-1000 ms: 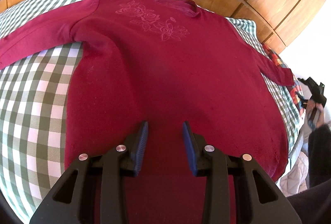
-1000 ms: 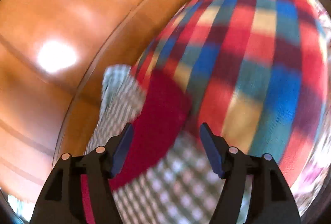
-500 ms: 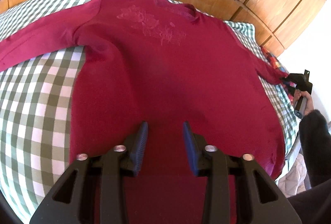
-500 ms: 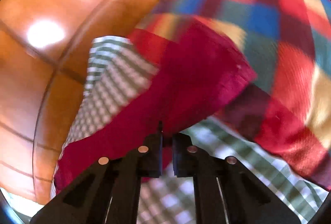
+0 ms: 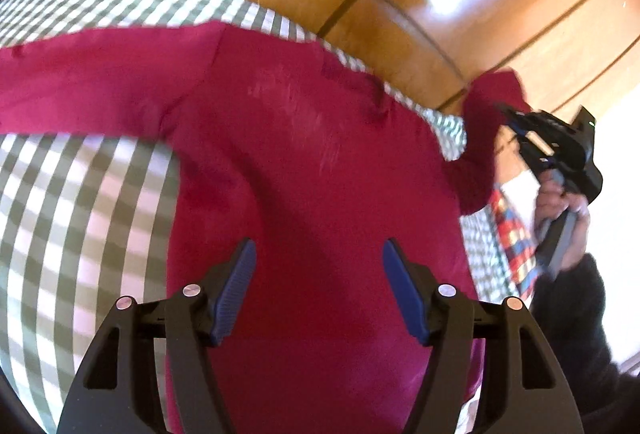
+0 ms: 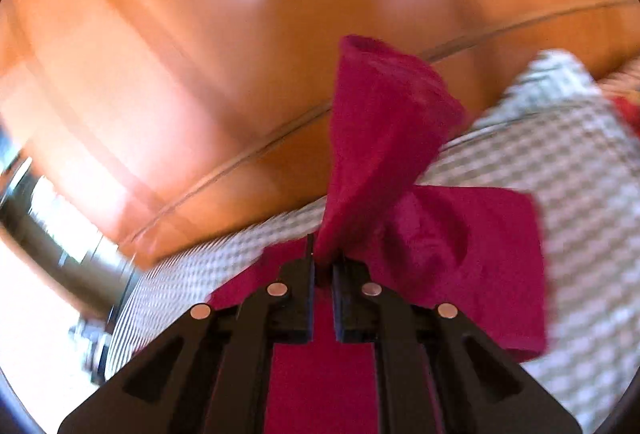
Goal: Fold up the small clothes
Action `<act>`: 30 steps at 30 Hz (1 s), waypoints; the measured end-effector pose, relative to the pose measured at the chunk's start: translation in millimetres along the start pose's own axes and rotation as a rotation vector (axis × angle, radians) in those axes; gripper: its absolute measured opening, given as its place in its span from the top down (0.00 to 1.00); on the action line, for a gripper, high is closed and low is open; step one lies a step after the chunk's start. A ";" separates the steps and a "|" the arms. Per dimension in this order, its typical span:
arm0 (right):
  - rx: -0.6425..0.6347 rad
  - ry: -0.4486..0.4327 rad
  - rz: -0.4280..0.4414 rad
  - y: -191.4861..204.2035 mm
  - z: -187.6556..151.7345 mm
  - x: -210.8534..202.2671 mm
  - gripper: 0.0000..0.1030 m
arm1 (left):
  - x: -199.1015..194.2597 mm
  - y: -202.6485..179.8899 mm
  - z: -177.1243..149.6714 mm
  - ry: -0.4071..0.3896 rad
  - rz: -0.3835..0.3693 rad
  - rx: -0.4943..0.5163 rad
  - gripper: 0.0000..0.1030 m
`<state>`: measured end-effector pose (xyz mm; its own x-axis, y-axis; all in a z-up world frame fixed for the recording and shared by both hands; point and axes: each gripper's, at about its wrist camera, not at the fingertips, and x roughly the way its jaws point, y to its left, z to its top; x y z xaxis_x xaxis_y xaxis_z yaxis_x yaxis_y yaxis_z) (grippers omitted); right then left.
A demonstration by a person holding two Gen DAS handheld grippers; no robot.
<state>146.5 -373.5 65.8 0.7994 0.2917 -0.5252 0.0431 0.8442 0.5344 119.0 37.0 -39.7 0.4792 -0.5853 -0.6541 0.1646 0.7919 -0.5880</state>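
Right wrist, right tongs (image 6: 322, 266) pinching raised red sleeve (image 6: 384, 121)

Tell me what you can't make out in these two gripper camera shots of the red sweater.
- Flower print on the red sweater: left wrist view, smeared by motion blur.
- Sweater hem: left wrist view, hidden behind the open left gripper and cut by the bottom edge.
- Far sleeve: cuff cut off by the left edge.
- Objects at the left edge, right wrist view: too blurred to identify.
- Right gripper grip depth on the sleeve: fabric covers it.
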 end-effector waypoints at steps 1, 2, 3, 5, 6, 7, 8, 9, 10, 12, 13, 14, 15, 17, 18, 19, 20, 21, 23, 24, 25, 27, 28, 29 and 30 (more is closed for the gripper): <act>-0.032 0.037 0.015 18.2 -9.5 17.1 0.94 | -0.9 -0.4 3.7 -0.015 -0.002 0.003 0.37; -0.061 0.074 0.032 32.5 -18.2 33.8 0.94 | -1.7 -0.2 8.2 -0.026 -0.007 0.005 0.37; -0.083 0.104 0.046 42.2 -25.2 45.1 0.93 | -1.9 0.8 13.0 -0.034 -0.014 0.003 0.37; -0.119 0.170 0.056 60.6 -44.2 68.6 0.86 | -1.2 4.4 24.3 -0.045 -0.039 -0.021 0.37; -0.124 0.182 0.062 63.5 -48.5 74.7 0.78 | -0.9 6.4 29.2 -0.051 -0.045 -0.031 0.37; -0.121 0.185 0.069 63.2 -52.0 76.7 0.67 | -0.6 8.5 33.2 -0.057 -0.048 -0.038 0.37; -0.114 0.179 0.071 60.5 -52.6 76.4 0.62 | -0.3 10.0 37.1 -0.059 -0.052 -0.044 0.37; -0.109 0.170 0.071 57.5 -53.7 71.2 0.57 | 0.5 12.9 40.9 -0.062 -0.059 -0.053 0.37; -0.104 0.157 0.061 50.3 -58.8 58.2 0.55 | 2.2 16.3 45.4 -0.066 -0.064 -0.069 0.37; -0.096 0.137 0.028 36.2 -68.6 35.5 0.54 | 7.3 22.5 52.9 -0.070 -0.068 -0.095 0.37; -0.091 0.125 -0.001 27.2 -73.7 21.2 0.52 | 11.2 26.4 56.9 -0.072 -0.062 -0.107 0.37; -0.087 0.114 -0.039 15.2 -76.0 11.6 0.52 | 15.1 28.3 60.2 -0.073 -0.048 -0.110 0.37; -0.084 0.106 -0.069 5.6 -80.9 -1.4 0.51 | 18.5 29.8 63.8 -0.073 -0.033 -0.108 0.37; -0.063 0.087 -0.146 -23.2 -87.5 -24.3 0.51 | 28.1 30.1 73.4 -0.074 0.001 -0.094 0.37; -0.046 0.080 -0.184 -37.6 -91.7 -32.8 0.51 | 31.8 30.9 77.0 -0.075 0.007 -0.090 0.37; -0.016 0.073 -0.226 -57.1 -95.4 -45.1 0.50 | 39.1 30.0 83.2 -0.070 0.021 -0.083 0.39; 0.009 0.070 -0.259 -71.6 -99.2 -52.1 0.50 | 45.3 30.0 87.7 -0.064 0.035 -0.078 0.42; 0.031 0.071 -0.294 -85.5 -104.2 -58.1 0.50 | 53.7 29.7 93.1 -0.055 0.051 -0.074 0.43; 0.056 0.077 -0.344 -105.6 -108.4 -60.3 0.50 | 66.7 28.7 98.3 -0.033 0.066 -0.068 0.44; 0.060 0.082 -0.363 -112.7 -111.3 -59.0 0.50 | 72.8 27.5 100.0 -0.023 0.073 -0.066 0.47; 0.058 0.090 -0.382 -118.2 -114.6 -56.7 0.50 | 82.1 25.6 103.1 -0.008 0.078 -0.060 0.52; 0.053 0.103 -0.400 -122.5 -116.6 -49.4 0.50 | 96.8 20.3 106.1 0.017 0.097 -0.040 0.57; 0.054 0.105 -0.395 -120.8 -116.0 -44.5 0.50 | 102.1 18.8 107.2 0.026 0.107 -0.035 0.65; 0.060 0.104 -0.388 -120.3 -114.3 -39.2 0.50 | 108.7 16.3 108.7 0.036 0.123 -0.024 0.77; 0.067 0.098 -0.385 -121.0 -110.4 -33.0 0.50 | 112.6 13.8 110.3 0.037 0.133 -0.007 0.84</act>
<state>48.8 -435.5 -54.6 0.6566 0.0036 -0.7542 0.3703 0.8696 0.3265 270.4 1.3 -69.0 0.4638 -0.4814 -0.7438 0.0956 0.8618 -0.4981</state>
